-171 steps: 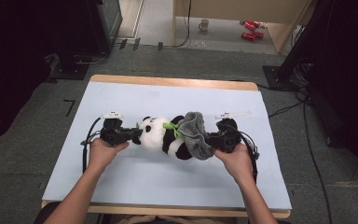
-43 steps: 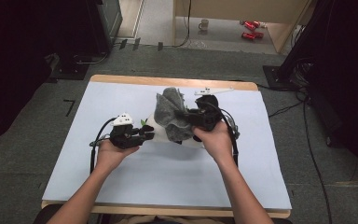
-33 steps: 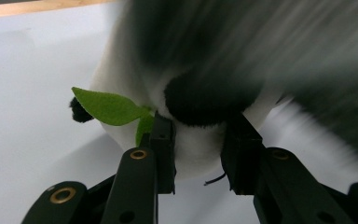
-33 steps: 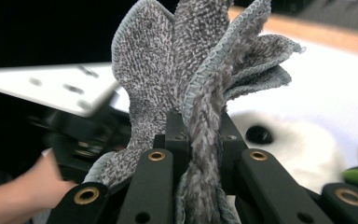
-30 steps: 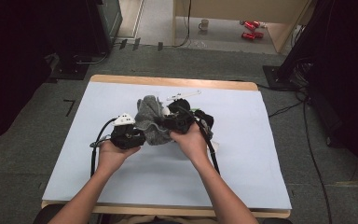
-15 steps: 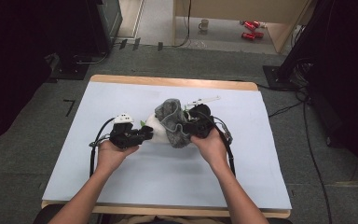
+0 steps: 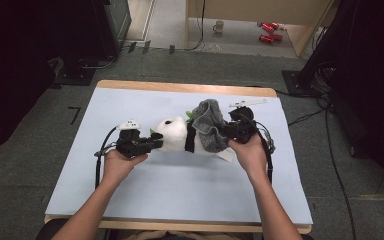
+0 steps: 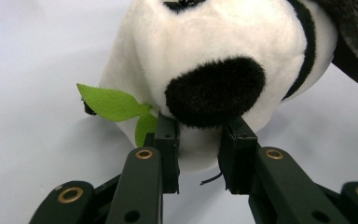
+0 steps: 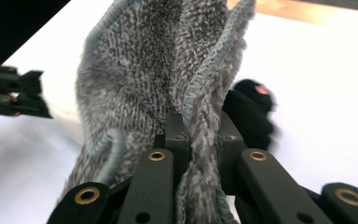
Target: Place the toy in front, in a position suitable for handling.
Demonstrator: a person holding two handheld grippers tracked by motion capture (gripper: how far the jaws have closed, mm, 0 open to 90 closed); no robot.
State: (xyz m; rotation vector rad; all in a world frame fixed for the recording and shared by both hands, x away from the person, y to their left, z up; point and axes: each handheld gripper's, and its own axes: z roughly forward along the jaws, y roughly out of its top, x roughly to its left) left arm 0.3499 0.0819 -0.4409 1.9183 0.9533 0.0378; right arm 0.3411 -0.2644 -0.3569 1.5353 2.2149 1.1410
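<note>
Since the frame half a second earlier, the right gripper (image 7: pixel 230 131) has been carried outward to the right with the grey cloth (image 7: pixel 209 125), so that the white head of the panda toy (image 7: pixel 176 135), then largely covered, is now laid bare in the high view. One panda toy, one grey cloth, two grippers and two hands are counted on the pale blue table cover (image 7: pixel 145 190). The toy is seen lying on its side near the middle of the table, between the two grippers, its head turned toward the left gripper (image 7: pixel 152 143) and its black-and-white body partly draped by the cloth. In the left gripper view the panda toy (image 8: pixel 223 60) is shown as white plush with a rounded black patch (image 8: pixel 214 91) and a black band, and two green felt leaves (image 8: pixel 114 105) are seen beside it; the left gripper (image 8: pixel 199 154) is clamped on the white plush just below the black patch. In the right gripper view the grey cloth (image 9: pixel 163 79) is shown as fuzzy terry with a stitched, lighter hem, standing in upright folds; the right gripper (image 9: pixel 199 135) is clenched tight on a fold of it, and a black paw of the toy (image 9: pixel 251 109) is seen behind.
</note>
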